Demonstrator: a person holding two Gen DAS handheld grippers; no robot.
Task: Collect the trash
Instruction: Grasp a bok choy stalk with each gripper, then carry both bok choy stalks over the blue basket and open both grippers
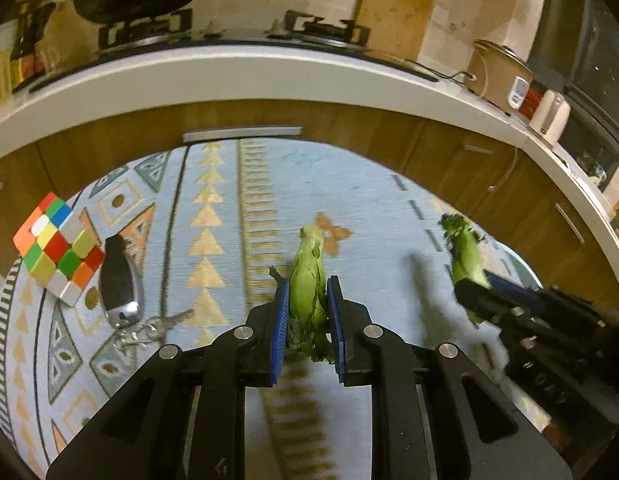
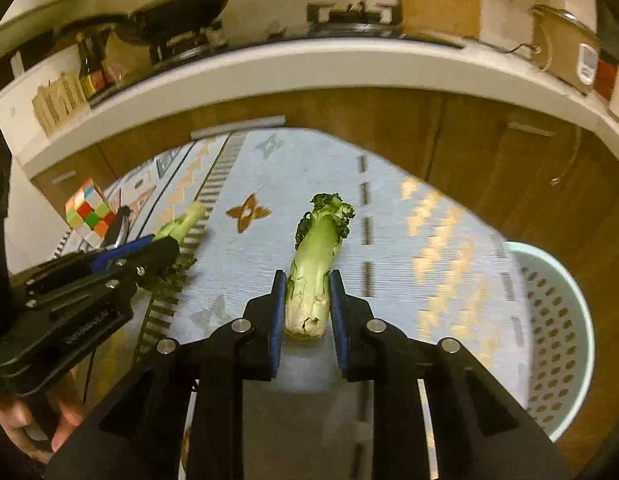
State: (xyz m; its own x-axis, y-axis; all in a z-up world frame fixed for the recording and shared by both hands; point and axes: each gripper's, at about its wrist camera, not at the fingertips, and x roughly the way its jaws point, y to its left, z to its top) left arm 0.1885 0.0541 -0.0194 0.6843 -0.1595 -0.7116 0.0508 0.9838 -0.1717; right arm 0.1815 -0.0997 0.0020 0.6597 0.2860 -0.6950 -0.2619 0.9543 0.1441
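In the left wrist view my left gripper (image 1: 308,286) is shut on a pale green vegetable stalk (image 1: 307,260) that sticks up between the blue pads, above the patterned cloth (image 1: 237,208). In the right wrist view my right gripper (image 2: 307,278) is shut on a broccoli stalk (image 2: 317,240). Its cut end sits between the pads and its dark floret tip points away. Each gripper also shows in the other view: the right gripper (image 1: 475,286) with its broccoli stalk (image 1: 465,248) at the right, the left gripper (image 2: 165,248) with its green stalk (image 2: 185,218) at the left.
A pale blue perforated basket (image 2: 527,252) stands at the right edge of the table. A colour cube (image 1: 57,248), a black key fob (image 1: 117,280) and keys (image 1: 165,326) lie at the left. A kitchen counter (image 1: 269,76) with a wok runs behind. A hand (image 2: 13,420) holds the left gripper.
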